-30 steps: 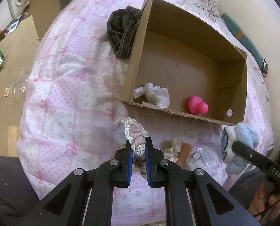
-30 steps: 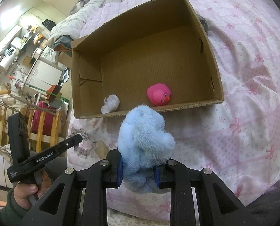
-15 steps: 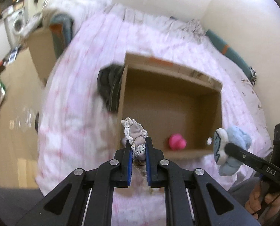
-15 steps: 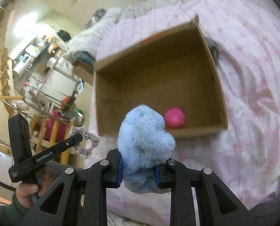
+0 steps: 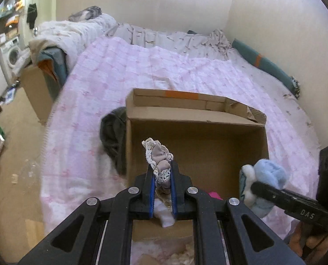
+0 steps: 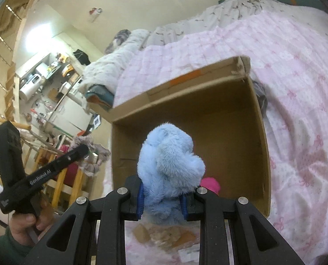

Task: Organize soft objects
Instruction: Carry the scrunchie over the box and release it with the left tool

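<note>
Your left gripper (image 5: 161,177) is squeezed tight on a small scrunchie (image 5: 158,156), and your right gripper (image 6: 161,196) is squeezed on a blue plush toy (image 6: 169,161). Both soft things hang in the air at the near edge of the box (image 5: 194,117), which sits on the pink quilt (image 5: 110,75). The box opening lies straight ahead of both grippers and below them, so I think each thing only needs to go forward a little and down to land inside. Neither hand looks much closer than the other. The scrunchie sticks up and away from the fingers, long and thin, with a lacy cream edge and smooth grey cloth in the middle. The plush is round, fat and fuzzy, and it bulges out wider than the fingers that hold it. The box is plain brown cardboard with stiff, flat walls. A pink toy (image 6: 210,184) already sits on the box floor near your side, and a white cloth (image 5: 166,215) shows just below the left fingers. A dark bundle of cloth (image 5: 113,137) leans on the outside of the box's left wall.
</note>
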